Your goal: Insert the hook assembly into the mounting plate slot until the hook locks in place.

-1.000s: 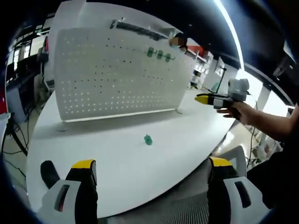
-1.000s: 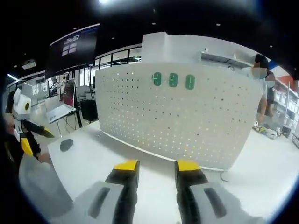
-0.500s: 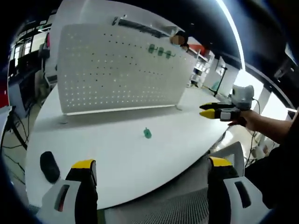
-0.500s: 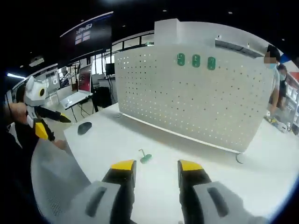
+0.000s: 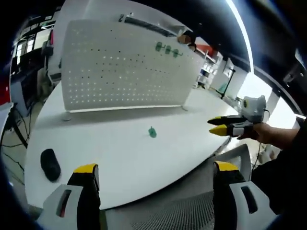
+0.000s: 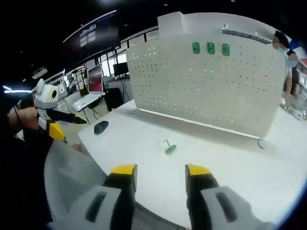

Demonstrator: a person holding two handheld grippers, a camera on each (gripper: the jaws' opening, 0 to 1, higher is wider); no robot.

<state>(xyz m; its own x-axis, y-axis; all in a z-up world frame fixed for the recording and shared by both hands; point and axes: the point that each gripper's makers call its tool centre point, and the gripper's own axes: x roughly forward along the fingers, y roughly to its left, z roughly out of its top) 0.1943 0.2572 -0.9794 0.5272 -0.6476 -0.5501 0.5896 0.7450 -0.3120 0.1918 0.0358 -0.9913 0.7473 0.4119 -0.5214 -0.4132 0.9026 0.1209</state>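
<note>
The left gripper (image 5: 152,173) with yellow tips is hanging low over the near edge of the round white table (image 5: 120,153), and its two jaws are standing wide apart with nothing between them. The right gripper (image 6: 160,171) with yellow tips is also hanging over the table edge, and its jaws are open a little way, holding nothing. In the left gripper view, the right gripper is coming in from the right side, held in a person's hand (image 5: 261,134), with its yellow tips pointing at the table. In the right gripper view, the left gripper is showing far to the left, held up in the person's other hand (image 6: 25,117). The small green plastic hook (image 5: 152,132) is lying on the table, well ahead of both grippers and touching neither. Beyond it, the tall white board full of little holes (image 5: 124,72) is standing upright on the table. Three more green hooks (image 6: 210,48) are hanging in a row near the top of that board. A flat black mouse (image 5: 50,164) is lying on the table ahead and to the left of the left gripper. The right gripper view is showing an open laptop (image 6: 88,99) on a stand behind the table.
</note>
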